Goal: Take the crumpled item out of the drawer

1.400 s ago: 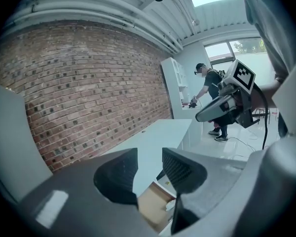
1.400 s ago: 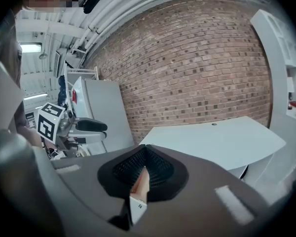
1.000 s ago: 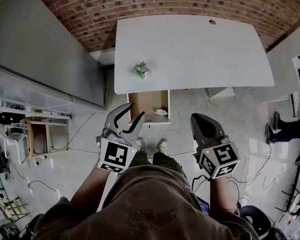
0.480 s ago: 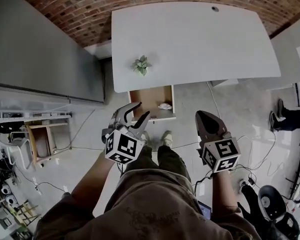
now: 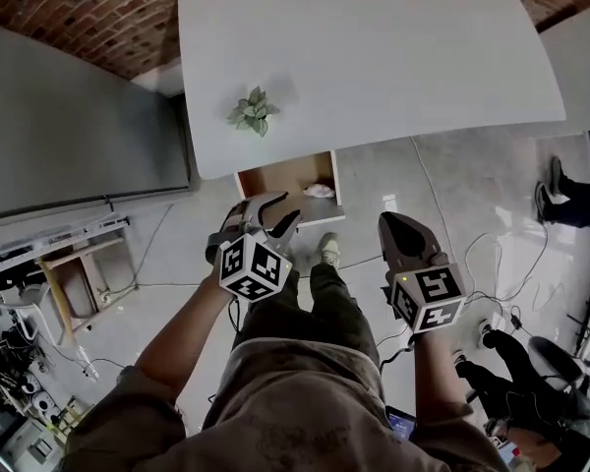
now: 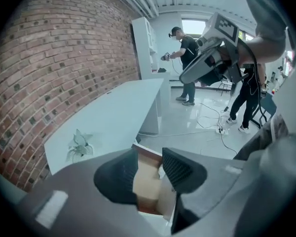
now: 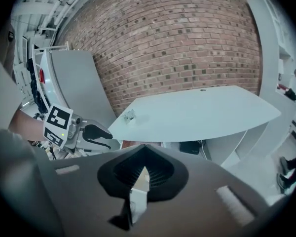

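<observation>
Lying in the right rear corner of the open drawer [image 5: 287, 180], the pale crumpled item [image 5: 319, 191] rests against the wooden bottom, untouched by either tool. The drawer stands pulled out from beneath the near edge of the white table [image 5: 374, 57], and its brown inside shows plainly from above.

Just in front of the drawer hovers the left gripper [image 5: 287, 206], its two jaws spread apart with nothing between them. In the left gripper view the same jaws frame the drawer's interior through their gap, and the left gripper [image 6: 149, 164] is clear of the wood.

To the right, well apart from the drawer, the right gripper [image 5: 391, 226] points forward with its jaws closed together on nothing. The right gripper view shows the ridged pads meeting at their tips.

On the table's left part stands a small potted plant [image 5: 251, 113], near the edge above the drawer. Behind the table runs a brick wall [image 7: 177, 43], and cables [image 5: 492, 264] trail over the grey floor beside the person's legs.
</observation>
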`<state>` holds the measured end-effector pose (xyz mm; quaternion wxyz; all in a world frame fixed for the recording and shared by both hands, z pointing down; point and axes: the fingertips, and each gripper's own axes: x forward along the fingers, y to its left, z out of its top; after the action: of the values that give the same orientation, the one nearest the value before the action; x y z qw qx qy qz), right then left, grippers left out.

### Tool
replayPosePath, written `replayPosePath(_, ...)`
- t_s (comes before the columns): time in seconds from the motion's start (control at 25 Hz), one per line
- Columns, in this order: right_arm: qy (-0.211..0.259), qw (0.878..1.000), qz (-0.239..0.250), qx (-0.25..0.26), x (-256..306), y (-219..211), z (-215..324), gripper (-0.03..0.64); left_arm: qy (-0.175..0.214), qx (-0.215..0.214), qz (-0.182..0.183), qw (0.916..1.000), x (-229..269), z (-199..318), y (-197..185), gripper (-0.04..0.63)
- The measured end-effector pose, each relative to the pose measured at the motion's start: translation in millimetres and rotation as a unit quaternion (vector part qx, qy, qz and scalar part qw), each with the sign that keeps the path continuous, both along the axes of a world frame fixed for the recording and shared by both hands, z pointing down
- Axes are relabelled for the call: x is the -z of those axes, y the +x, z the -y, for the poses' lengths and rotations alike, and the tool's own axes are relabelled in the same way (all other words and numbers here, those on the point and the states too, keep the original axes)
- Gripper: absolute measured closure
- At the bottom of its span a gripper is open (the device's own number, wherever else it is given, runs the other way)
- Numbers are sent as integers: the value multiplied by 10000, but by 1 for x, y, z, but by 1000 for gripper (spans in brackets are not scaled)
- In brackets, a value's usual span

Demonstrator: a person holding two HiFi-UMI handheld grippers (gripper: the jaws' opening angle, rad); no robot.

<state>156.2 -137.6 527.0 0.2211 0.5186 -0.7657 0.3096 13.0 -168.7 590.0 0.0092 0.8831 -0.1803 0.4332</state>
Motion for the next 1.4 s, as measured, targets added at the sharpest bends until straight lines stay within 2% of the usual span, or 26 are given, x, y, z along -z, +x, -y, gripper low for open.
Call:
replayPosePath(0.28, -180, 9998, -39, -33, -67, 3, 11, 589, -290, -483, 484, 9972, -104, 13, 11, 443)
replayPosePath(0.36, -212, 9997, -73, 11, -87, 3, 14, 589, -448, -466, 478, 9968, -130, 16, 14, 443)
replayPosePath(0.56, -302, 9995, -9, -62, -132, 3, 18, 589, -986, -82, 355, 9945, -188, 23, 17, 441)
replayPosePath(0.68, -355, 9993, 48, -131, -157, 1, 16, 589, -1081, -194, 485, 9928, -221, 19, 17, 437)
replayPosePath(0.92, -511, 9986, 55, -102, -200, 0, 4, 589, -1350, -549, 778, 9863, -272, 1, 20, 436)
replayPosePath(1.2, -488, 9987, 95, -126, -230, -5, -2, 589, -1396, -889, 935, 9818, -319, -7, 35, 436)
replayPosePath(1.4, -543, 9981, 145, -253, -245, -10, -16, 589, -1446, -884, 990, 9805, -341, -11, 39, 440)
